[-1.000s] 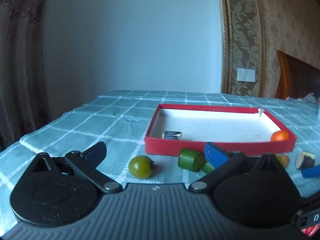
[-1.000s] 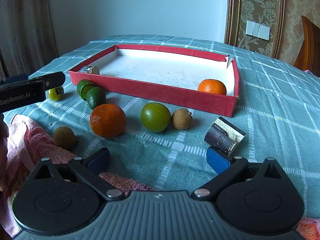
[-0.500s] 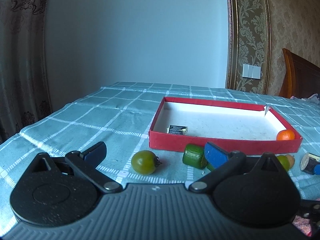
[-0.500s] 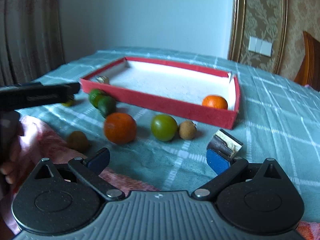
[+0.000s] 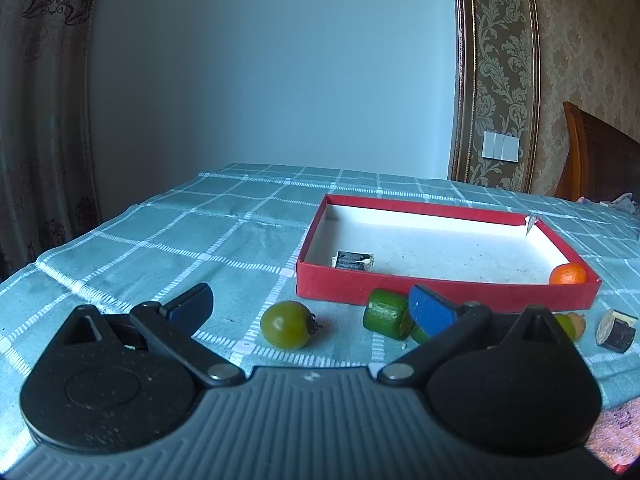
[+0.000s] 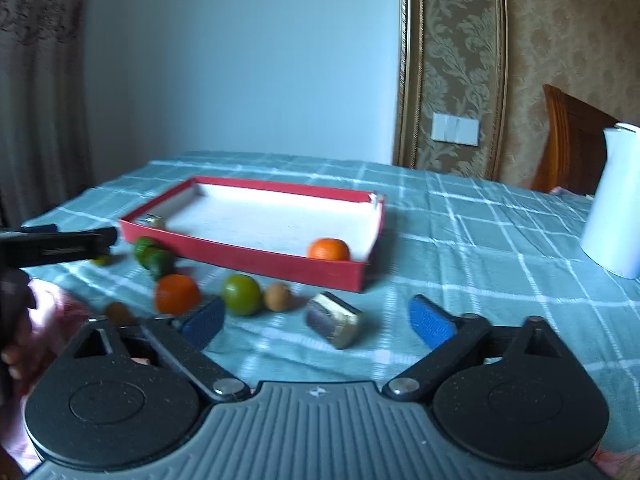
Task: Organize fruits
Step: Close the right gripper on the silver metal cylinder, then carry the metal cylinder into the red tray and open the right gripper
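Two pairs of jaws, both wide and empty; one orange (image 6: 329, 249) sits in my shallow red cardboard tray (image 6: 280, 266).
My right gripper (image 6: 318, 320), jaws just narrowing slightly, should straddle the dark cut block (image 6: 334, 319) squarely near the counter's front edge before closing; left gripper (image 5: 308, 306) waits over the green tomato (image 5: 286, 324).

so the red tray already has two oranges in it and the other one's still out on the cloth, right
Not quite: the red tray holds only one orange, in its near right corner. The right wrist view shows it; the other orange is still out on the cloth.
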A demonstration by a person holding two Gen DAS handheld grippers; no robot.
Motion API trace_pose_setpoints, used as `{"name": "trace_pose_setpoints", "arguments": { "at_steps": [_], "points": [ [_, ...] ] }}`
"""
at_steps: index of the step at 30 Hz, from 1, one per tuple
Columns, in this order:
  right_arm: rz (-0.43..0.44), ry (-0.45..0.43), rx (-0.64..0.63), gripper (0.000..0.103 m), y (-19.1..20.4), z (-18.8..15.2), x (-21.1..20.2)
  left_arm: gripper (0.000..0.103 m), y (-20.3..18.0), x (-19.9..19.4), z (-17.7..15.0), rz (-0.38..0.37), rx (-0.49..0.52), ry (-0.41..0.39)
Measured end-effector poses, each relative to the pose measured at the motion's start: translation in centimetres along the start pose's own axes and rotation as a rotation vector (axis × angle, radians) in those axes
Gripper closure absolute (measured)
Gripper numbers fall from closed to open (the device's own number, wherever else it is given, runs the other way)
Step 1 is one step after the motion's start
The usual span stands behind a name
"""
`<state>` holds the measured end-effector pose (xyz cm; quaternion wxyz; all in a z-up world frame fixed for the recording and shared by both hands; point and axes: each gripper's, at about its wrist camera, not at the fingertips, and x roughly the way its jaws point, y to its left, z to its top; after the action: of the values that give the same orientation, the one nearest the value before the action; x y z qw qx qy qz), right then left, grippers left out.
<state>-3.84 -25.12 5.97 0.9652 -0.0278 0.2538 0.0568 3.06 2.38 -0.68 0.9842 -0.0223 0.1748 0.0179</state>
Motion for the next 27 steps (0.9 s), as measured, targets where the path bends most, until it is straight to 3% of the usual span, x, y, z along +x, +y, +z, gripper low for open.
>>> {"name": "trace_pose_setpoints", "arguments": {
  "at_steps": [2,6,8,16,20,27],
  "points": [
    [0.003,0.024,0.006,0.025,-0.6,0.1,0.9,0.0,0.0,-0.1,0.0,0.002,-0.003,-0.003],
    [-0.02,0.064,-0.013,0.033,-0.9,-0.2,2.8,0.0,0.0,-0.1,0.0,0.005,-0.004,-0.004],
    [-0.024,0.088,-0.022,0.042,-0.9,-0.2,3.8,0.0,0.0,-0.1,0.0,0.004,-0.004,-0.003],
    [-0.007,0.146,-0.001,0.047,-1.6,-0.4,6.3,0.0,0.1,-0.1,0.0,0.002,-0.003,0.0],
    [0.022,0.161,0.007,0.059,-1.6,-0.6,7.0,0.0,0.0,-0.1,0.0,0.003,-0.003,0.001],
    [0.019,0.104,0.017,0.059,-1.5,0.4,6.4,0.0,0.0,0.0,0.0,-0.001,0.0,0.006]
  ]
}}
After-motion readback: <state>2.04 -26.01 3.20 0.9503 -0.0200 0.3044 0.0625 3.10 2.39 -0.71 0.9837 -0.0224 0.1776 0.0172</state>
